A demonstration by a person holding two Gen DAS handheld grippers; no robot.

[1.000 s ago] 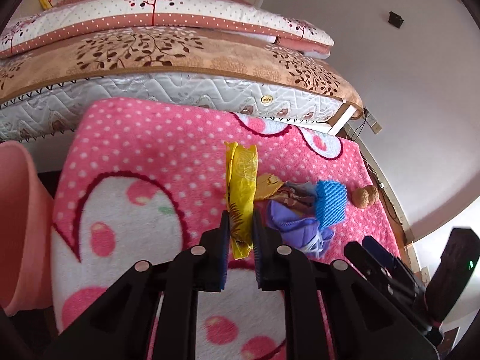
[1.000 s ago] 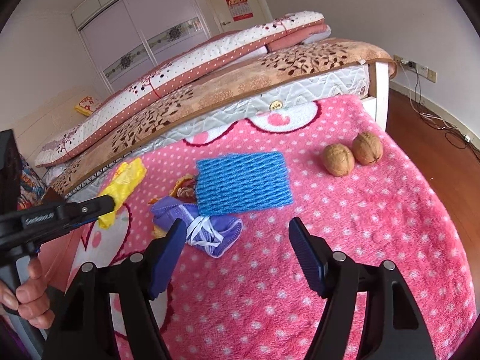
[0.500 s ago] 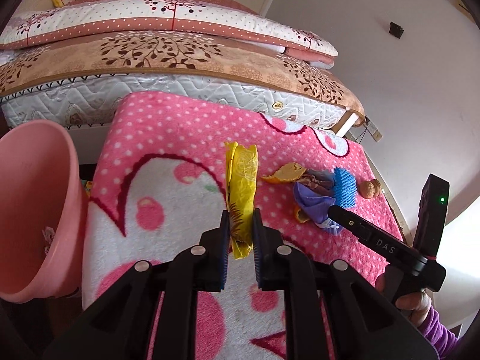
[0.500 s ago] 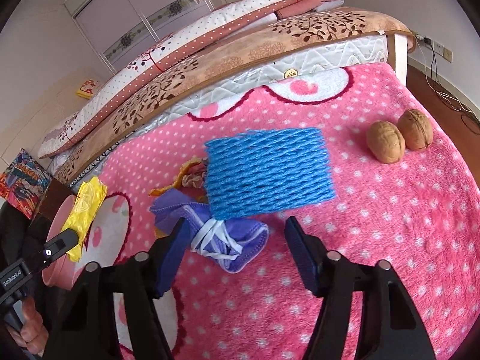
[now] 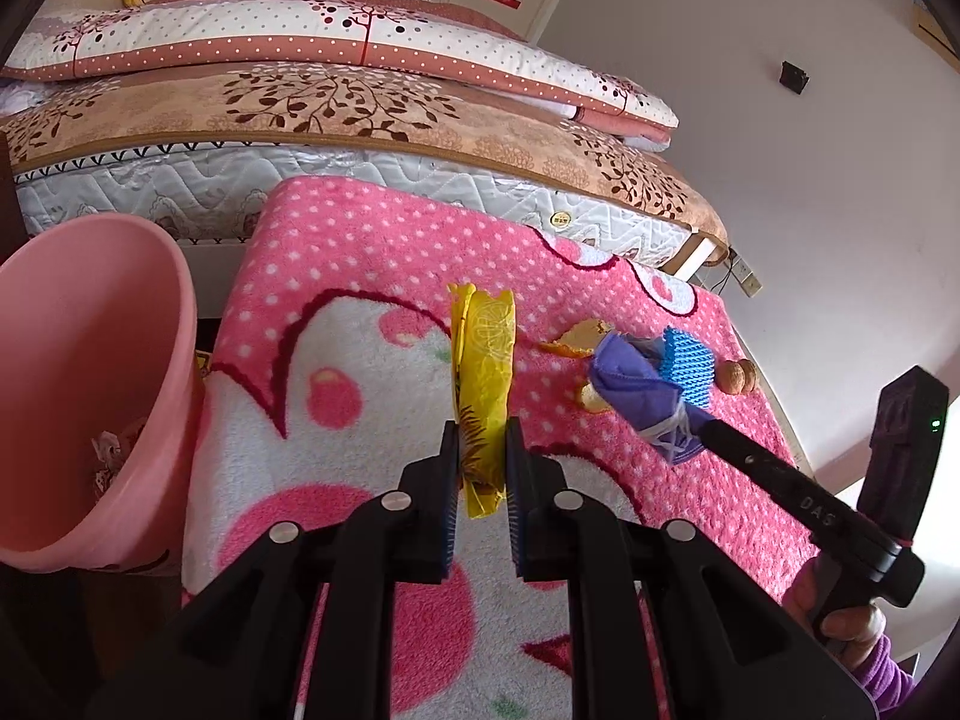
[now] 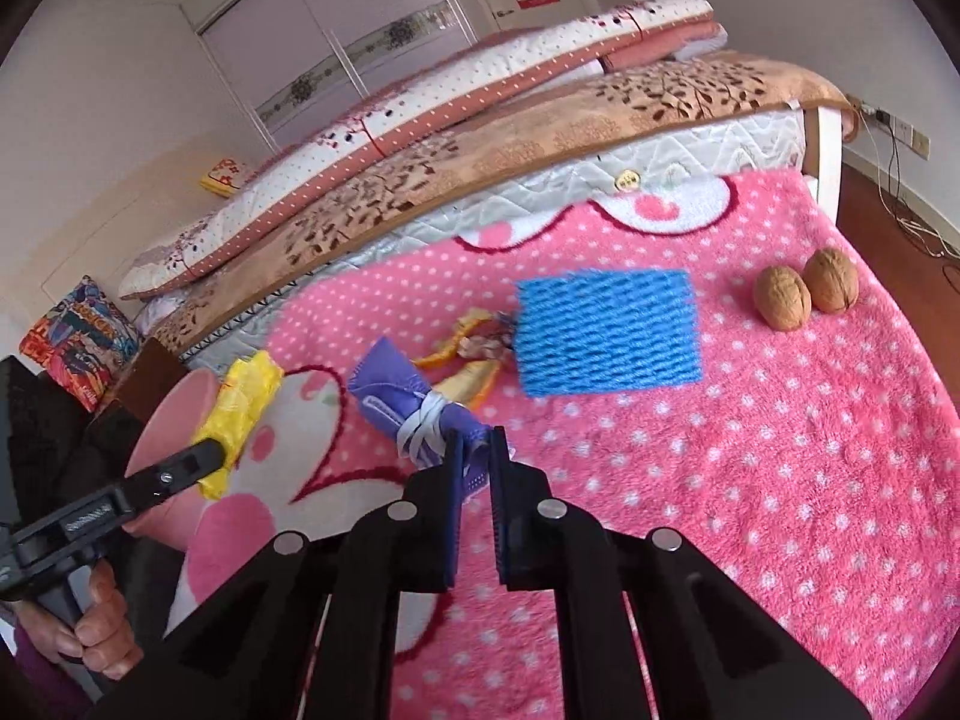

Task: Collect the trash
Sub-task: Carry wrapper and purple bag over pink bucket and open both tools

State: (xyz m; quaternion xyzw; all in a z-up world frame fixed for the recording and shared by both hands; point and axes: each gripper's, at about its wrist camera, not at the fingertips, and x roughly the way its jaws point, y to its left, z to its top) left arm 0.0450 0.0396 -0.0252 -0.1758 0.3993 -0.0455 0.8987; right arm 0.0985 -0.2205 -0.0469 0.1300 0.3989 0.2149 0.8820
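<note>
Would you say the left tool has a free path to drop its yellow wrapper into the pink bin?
Probably yes: the left tool grips the yellow wrapper, and the pink bin stands open beside it, with nothing between.

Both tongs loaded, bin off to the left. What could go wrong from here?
1. Right tongs pinch only the edge of the purple mask; it may slip free.
2. Yellow wrapper hangs loose from the left tongs; it could miss the pink bin.
3. Orange peel beside the mask may get dragged.

Two walnuts (image 6: 806,297), bed (image 6: 540,138) behind
</note>
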